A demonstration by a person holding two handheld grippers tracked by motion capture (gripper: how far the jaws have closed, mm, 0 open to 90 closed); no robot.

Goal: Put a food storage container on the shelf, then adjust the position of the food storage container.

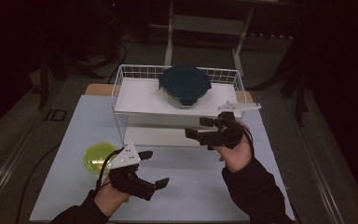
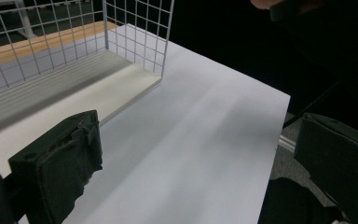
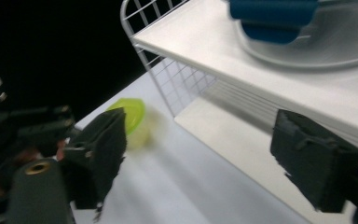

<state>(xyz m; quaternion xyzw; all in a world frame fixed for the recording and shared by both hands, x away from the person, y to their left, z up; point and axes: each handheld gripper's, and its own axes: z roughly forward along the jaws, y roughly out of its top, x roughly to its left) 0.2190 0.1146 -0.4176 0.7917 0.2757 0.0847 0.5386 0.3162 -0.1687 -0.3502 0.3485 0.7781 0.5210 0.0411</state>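
A round glass container with a dark blue lid (image 1: 184, 85) rests on the top shelf of a white wire rack (image 1: 135, 95); its blue lid clip (image 3: 272, 18) shows in the right gripper view. A yellow-green lid (image 1: 99, 157) lies on the white table mat (image 1: 191, 186) at the left. My right gripper (image 1: 196, 127) hovers just in front of the rack below the container, open, with nothing between its jaws. My left gripper (image 1: 154, 168) is low over the mat beside the yellow-green lid, open and holding nothing.
The rack's lower shelf (image 2: 51, 98) is bare. The mat's right edge (image 2: 279, 126) drops off to the dark floor. A table frame (image 1: 205, 28) stands behind the rack in the dark.
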